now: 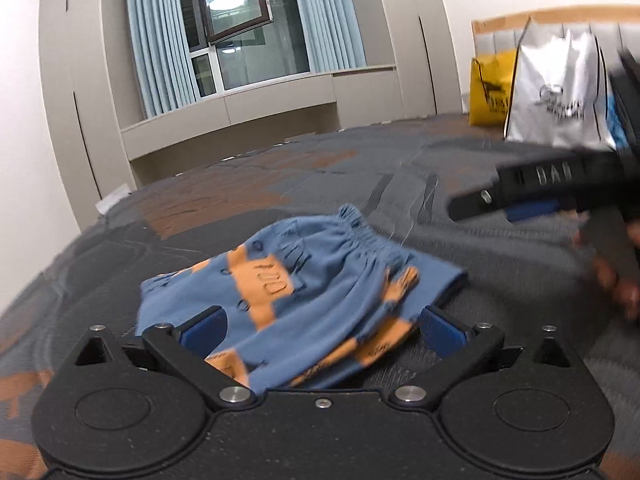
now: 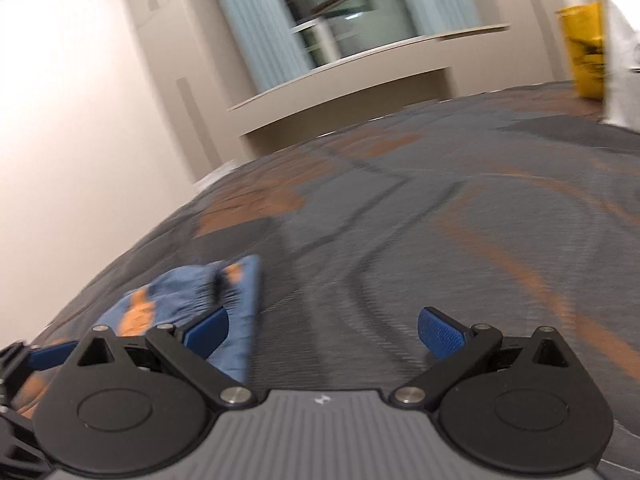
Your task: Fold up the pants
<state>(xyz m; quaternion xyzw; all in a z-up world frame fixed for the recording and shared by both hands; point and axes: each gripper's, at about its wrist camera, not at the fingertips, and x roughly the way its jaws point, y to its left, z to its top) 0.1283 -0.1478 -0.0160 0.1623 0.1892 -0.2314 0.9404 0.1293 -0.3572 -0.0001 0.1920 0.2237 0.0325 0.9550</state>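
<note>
The left gripper [image 1: 322, 330] is spread wide, its blue pads on either side of the near edge of the pants [image 1: 304, 292], which lie folded in a loose heap on the bed [image 1: 240, 200]. The cloth reaches in between the two fingers, but whether either pad touches it cannot be told. The blue and orange pants have their gathered waistband at the far side, away from the gripper.

The right gripper [image 2: 322, 330] is also wide open and holds nothing; only the grey and orange bedcover shows between its fingers. In its own view the pants [image 2: 192, 292] lie ahead and to the left, partly behind the left finger. In the left wrist view the right gripper [image 1: 520, 196] is blurred, above the bed to the right of the pants and apart from them. Beyond it stand a yellow bag [image 1: 490, 88] and a white bag [image 1: 560, 88].
</note>
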